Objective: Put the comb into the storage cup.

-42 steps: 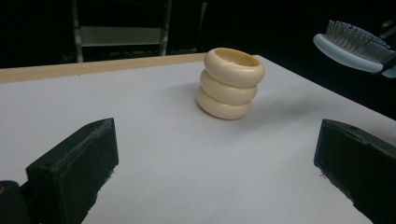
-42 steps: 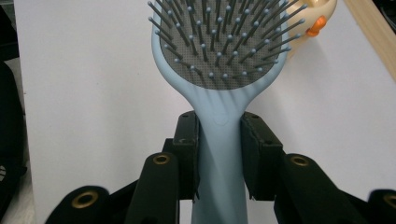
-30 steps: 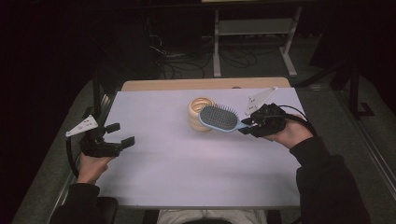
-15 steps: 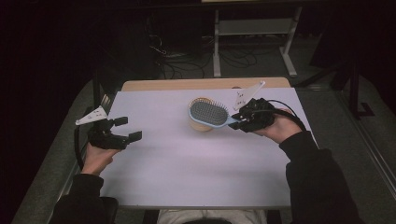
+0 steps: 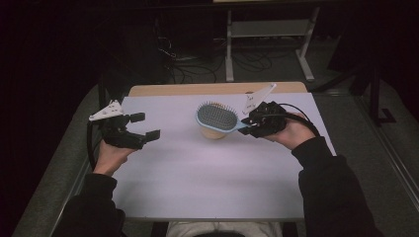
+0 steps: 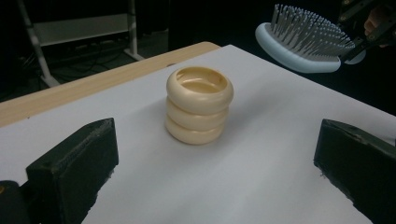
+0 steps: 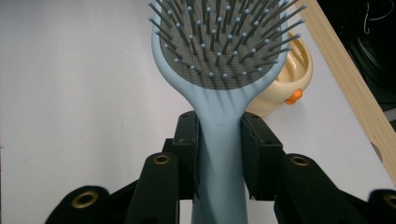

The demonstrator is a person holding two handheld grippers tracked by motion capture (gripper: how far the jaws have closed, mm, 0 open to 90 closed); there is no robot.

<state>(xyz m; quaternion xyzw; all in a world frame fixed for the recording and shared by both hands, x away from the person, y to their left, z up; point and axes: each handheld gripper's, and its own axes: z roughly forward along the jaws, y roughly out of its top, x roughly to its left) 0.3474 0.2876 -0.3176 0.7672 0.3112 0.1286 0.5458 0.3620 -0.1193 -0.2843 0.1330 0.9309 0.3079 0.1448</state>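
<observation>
A: Moved since half a second back?
B: Barely. Hairbrush (image 5: pixel 218 117) carried a touch nearer the middle of the table (image 5: pixel 207 187), head now hanging over the cream ringed holder (image 5: pixel 214 131). Left gripper (image 5: pixel 145 126) lifted slightly and turned more toward the holder.

A: Right gripper (image 5: pixel 248 124)?
B: Clamped on the hairbrush handle; in the right gripper view (image 7: pixel 219 154) both black jaws pressed flat against the pale blue neck (image 7: pixel 220 140).

A: Left gripper?
B: Spread wide, nothing between the jaws; in the left gripper view (image 6: pixel 215 158) holder (image 6: pixel 199 105) seen well ahead through the gap, untouched.

A: Where exactly is the brush?
B: Held in the air, just above the holder's mouth; touching or clear of the rim, cannot tell. In the left gripper view, head (image 6: pixel 303 42) up at the top right, higher than the holder.

A: Long axis?
B: Roughly level, running across the table: handle to the person's right in the jaws, head to the left. Bristles facing upward.

A: Holder itself?
B: Upright on the white sheet, far half of the table, three stacked rings, open at the top. Small orange spot (image 7: pixel 293 97) on its side in the right gripper view.
</observation>
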